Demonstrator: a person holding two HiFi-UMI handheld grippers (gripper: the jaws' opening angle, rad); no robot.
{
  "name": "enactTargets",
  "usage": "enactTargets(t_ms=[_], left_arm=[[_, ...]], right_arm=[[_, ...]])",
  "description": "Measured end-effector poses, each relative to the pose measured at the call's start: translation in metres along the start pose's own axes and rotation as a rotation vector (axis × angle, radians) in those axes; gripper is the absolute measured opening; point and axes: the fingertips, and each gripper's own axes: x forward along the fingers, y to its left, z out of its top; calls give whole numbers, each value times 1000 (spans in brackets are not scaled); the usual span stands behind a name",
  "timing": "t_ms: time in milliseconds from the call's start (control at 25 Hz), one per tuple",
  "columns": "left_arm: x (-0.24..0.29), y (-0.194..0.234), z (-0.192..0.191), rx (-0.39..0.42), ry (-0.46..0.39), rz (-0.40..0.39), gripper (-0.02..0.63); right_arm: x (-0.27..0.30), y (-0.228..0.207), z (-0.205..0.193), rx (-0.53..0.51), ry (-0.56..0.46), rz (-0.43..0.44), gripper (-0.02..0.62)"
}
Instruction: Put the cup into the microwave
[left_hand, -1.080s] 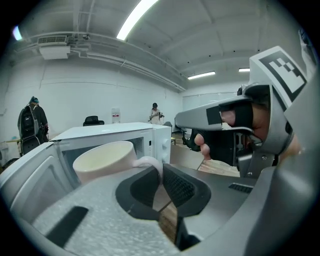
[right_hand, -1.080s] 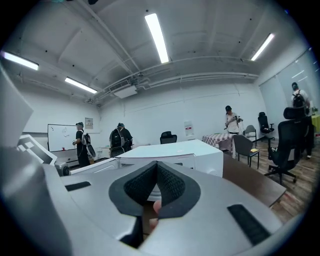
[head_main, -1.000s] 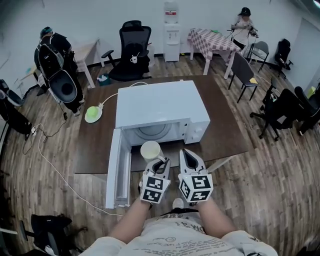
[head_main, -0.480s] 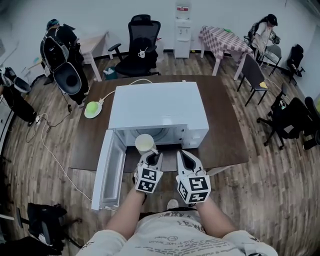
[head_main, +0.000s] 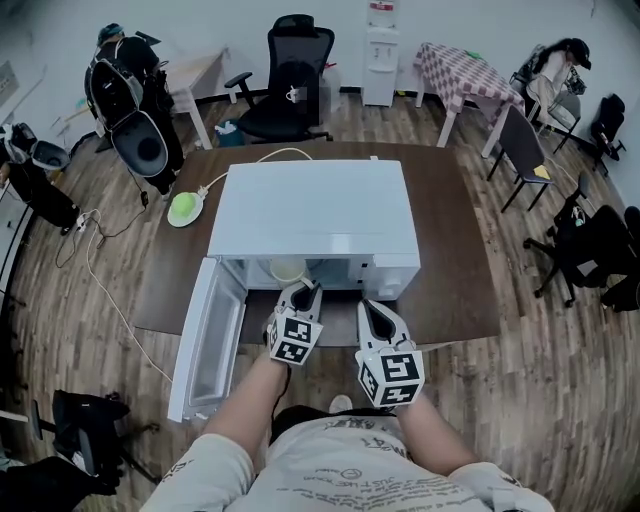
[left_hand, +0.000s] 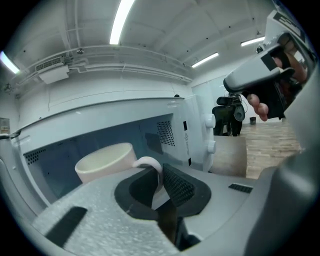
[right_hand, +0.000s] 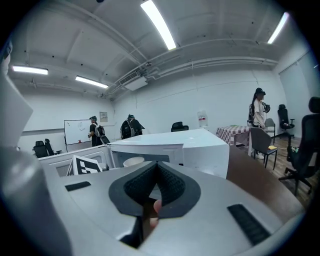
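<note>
A cream-white cup (head_main: 287, 270) sits in the mouth of the white microwave (head_main: 310, 210), partly hidden under its top. My left gripper (head_main: 303, 292) is shut on the cup's handle (left_hand: 148, 164). In the left gripper view the cup (left_hand: 104, 162) is just beyond the jaws, inside the cavity. I cannot tell whether it rests on the cavity floor. The microwave door (head_main: 205, 340) is swung open to the left. My right gripper (head_main: 372, 308) hovers in front of the microwave's control panel, jaws shut with nothing between them (right_hand: 156, 165).
The microwave stands on a dark brown table (head_main: 455, 290). A green round object (head_main: 185, 208) with a white cable lies at the table's left. Office chairs (head_main: 290, 95), a checked table (head_main: 455, 75) and people stand around the room's edges.
My left gripper has carried the cup forward and down, from in front of the microwave into its opening. My right gripper has moved forward a little beside it.
</note>
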Motion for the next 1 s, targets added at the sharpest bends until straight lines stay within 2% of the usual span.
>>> enactTargets(t_ms=[200, 400, 640, 1000], left_arm=[[23, 12, -8, 10, 17, 16, 35], [40, 26, -14, -18, 19, 23, 35], [55, 25, -19, 22, 18, -21, 35], [61, 28, -33, 2, 14, -25, 35]], right_arm=[[6, -12, -4, -20, 15, 5, 12], [13, -23, -5, -6, 32, -8, 12], [15, -32, -12, -2, 46, -29, 12], [22, -38, -18, -21, 65, -34, 12]])
